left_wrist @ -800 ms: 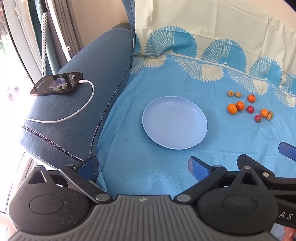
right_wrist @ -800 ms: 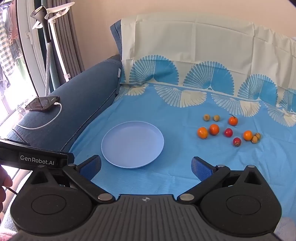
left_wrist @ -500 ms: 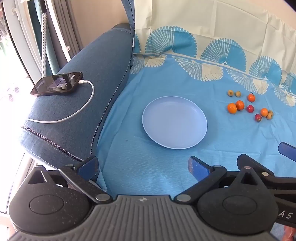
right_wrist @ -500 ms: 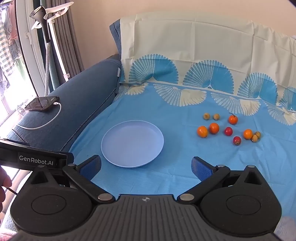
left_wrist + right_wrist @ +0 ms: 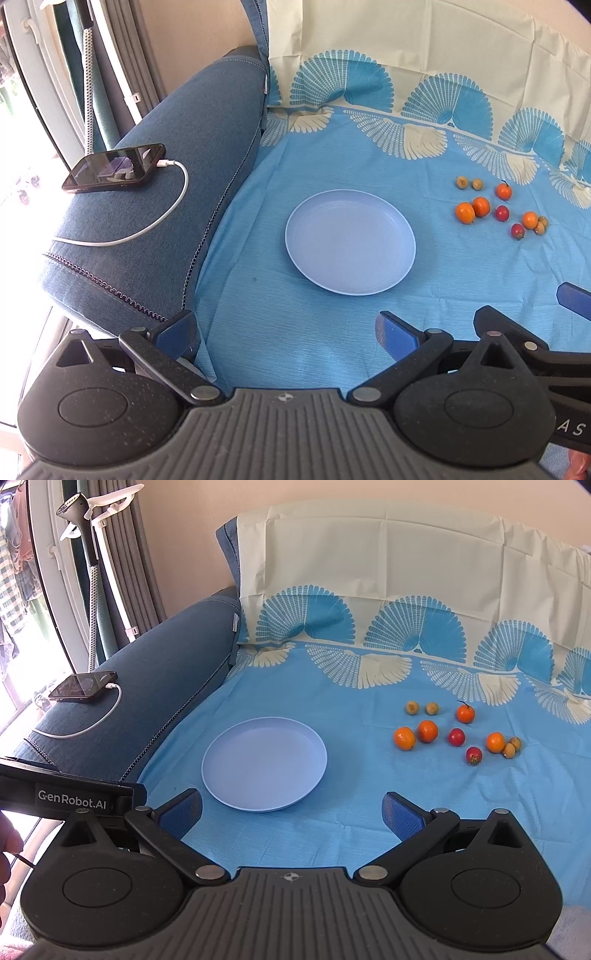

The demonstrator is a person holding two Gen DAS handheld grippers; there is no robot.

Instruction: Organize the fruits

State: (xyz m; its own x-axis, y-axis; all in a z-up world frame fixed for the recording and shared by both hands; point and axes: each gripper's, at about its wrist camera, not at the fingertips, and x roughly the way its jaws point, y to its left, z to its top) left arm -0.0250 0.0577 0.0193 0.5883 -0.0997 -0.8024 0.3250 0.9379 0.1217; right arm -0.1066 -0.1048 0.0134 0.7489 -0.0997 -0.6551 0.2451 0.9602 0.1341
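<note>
A pale blue plate (image 5: 314,266) (image 5: 221,782) lies bare on the blue sheet. Right of it lie small fruits: several oranges (image 5: 464,213) (image 5: 405,738), two red fruits (image 5: 502,212) (image 5: 456,736) and a few small yellow-brown ones (image 5: 461,181) (image 5: 412,707). My left gripper (image 5: 286,330) is open and holds nothing, near the front edge, short of the plate. My right gripper (image 5: 291,810) is open and holds nothing, also short of the plate. The right gripper's fingers (image 5: 572,295) show at the right of the left wrist view.
A blue sofa armrest (image 5: 147,221) (image 5: 166,664) rises left of the sheet, with a phone (image 5: 114,168) (image 5: 83,686) and a white cable (image 5: 147,229) on it. A cream and blue backrest cover (image 5: 406,590) stands behind. A garment steamer pole (image 5: 92,572) stands far left.
The right wrist view has shifted slightly, so the plate and fruits sit a little higher in it. The left gripper has not moved. Both grippers stay open.
</note>
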